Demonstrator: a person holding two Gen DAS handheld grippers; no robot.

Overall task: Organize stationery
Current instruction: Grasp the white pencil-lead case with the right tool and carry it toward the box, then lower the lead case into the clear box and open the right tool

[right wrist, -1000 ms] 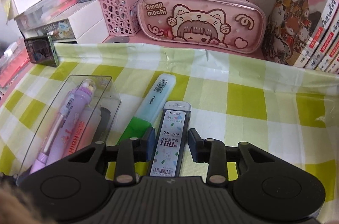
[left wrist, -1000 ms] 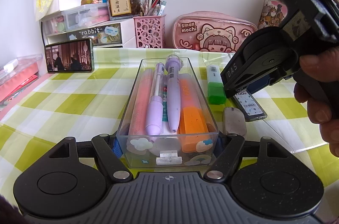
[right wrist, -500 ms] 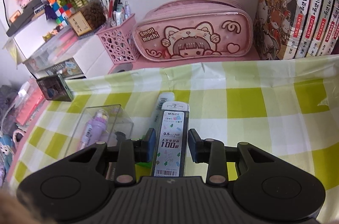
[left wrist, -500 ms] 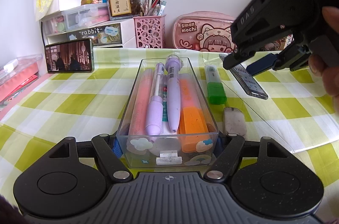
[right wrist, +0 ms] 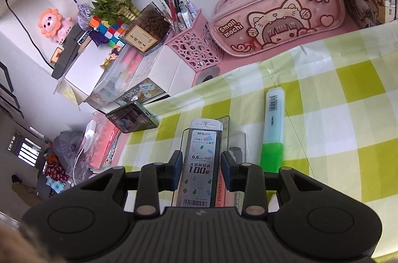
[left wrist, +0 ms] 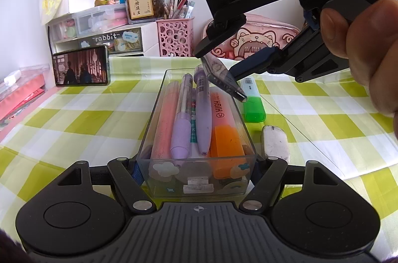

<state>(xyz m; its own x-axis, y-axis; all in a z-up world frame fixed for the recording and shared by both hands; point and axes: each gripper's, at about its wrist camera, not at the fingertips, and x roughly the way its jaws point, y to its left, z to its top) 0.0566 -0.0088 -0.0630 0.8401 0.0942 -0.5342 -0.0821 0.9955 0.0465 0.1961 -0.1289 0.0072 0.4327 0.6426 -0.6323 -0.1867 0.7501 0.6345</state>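
I am steering two handheld grippers over a desk covered in a green-and-white checked cloth (left wrist: 82, 118).

My left gripper (left wrist: 196, 164) is clamped on the near end wall of a clear plastic tray (left wrist: 154, 113), one finger on each side, pinning it to the cloth. It has not budged over the last second. The tray runs away from me toward twelve o'clock and already holds a pink highlighter (left wrist: 165, 118), two lilac pens (left wrist: 182, 113) and an orange highlighter (left wrist: 225, 123).

My right gripper (right wrist: 200, 167) grips a slim case of pencil leads (right wrist: 202, 163), its pads pressed on the long edges with the jaws about half closed. A second ago that case lay flat on the cloth at about two o'clock from the tray; now it hangs in the air, tilted nose-down over the tray's far right rim, around one o'clock. In the right wrist view the room has swung askew, which tells me the wrist has rolled.

I judge the pickup finished and the drop into the tray about to begin.

Waiting on the cloth just right of the tray are a green highlighter (left wrist: 252, 101) at one o'clock and a grubby white eraser (left wrist: 274, 141) at three o'clock.
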